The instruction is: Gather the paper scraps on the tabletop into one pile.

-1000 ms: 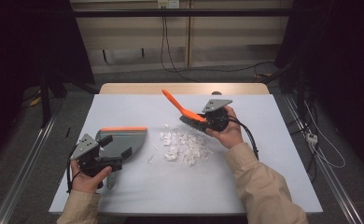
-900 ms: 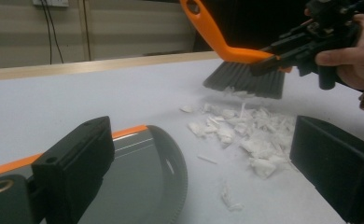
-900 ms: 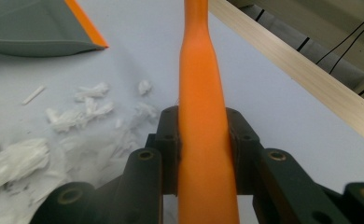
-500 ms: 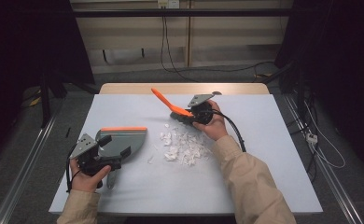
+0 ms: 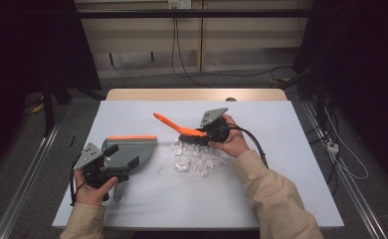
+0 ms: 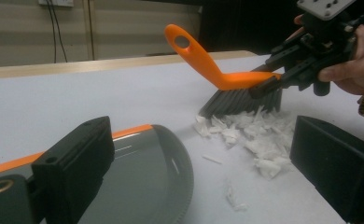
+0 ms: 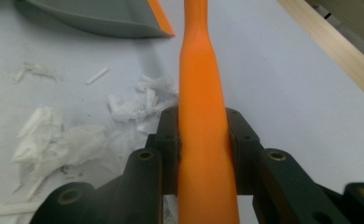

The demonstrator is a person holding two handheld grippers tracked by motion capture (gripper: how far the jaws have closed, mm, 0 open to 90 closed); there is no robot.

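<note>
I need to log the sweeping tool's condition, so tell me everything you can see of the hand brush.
The hand brush has a smooth orange handle, plastic by its look, that ends in an oval hanging hole, and a row of dark grey bristles beneath. It is tilted, the handle rising away from the bristles. The right gripper is shut on its handle. The bristle tips meet the far edge of the shredded white paper on the white table.

On the counter [image 5: 281, 199] a heap of paper scraps [image 5: 196, 159] lies near the middle. The dustpan [image 5: 130, 149] rests flat to its left, just apart from it, a few stray scraps between — the left gripper [image 5: 113, 160] at the pan's near end. The brush [image 5: 182, 130] stands on the heap's far edge, its handle slanting up and left, with the right gripper [image 5: 208, 133] clamped on it from the right.
</note>
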